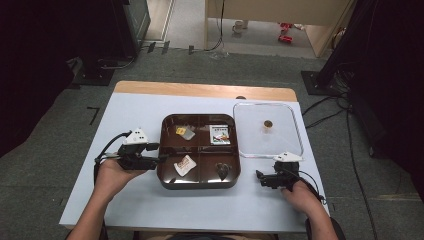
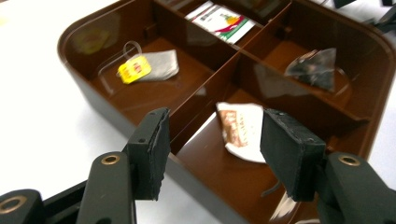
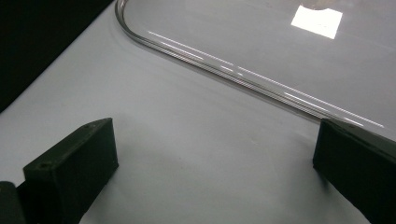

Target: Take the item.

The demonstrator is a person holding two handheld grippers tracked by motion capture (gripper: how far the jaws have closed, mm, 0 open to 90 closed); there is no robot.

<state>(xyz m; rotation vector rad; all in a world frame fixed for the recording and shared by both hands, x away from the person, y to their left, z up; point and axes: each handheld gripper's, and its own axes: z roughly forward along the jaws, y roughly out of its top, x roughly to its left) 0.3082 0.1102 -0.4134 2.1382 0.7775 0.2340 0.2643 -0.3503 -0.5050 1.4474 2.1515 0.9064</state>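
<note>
— Tongs on the left (image 2: 212,156) stand partly open with nothing between them, poised at the lower left of the frame over the near rim of the brown divided tray (image 1: 165,150).

— What are they after?

— My guess is the white sachet (image 2: 243,130), lying flat in the lower-left compartment of the tray, just past the pads. It looks light, crinkly and limp, so I'd pinch it by a raised edge or corner.

— And the right tongs (image 3: 215,163)?

— Wide open, holding nothing, low over the tabletop (image 3: 187,130) at the lower right, beside the clear lid (image 1: 295,125). That lid looks stiff and slippery.
</note>
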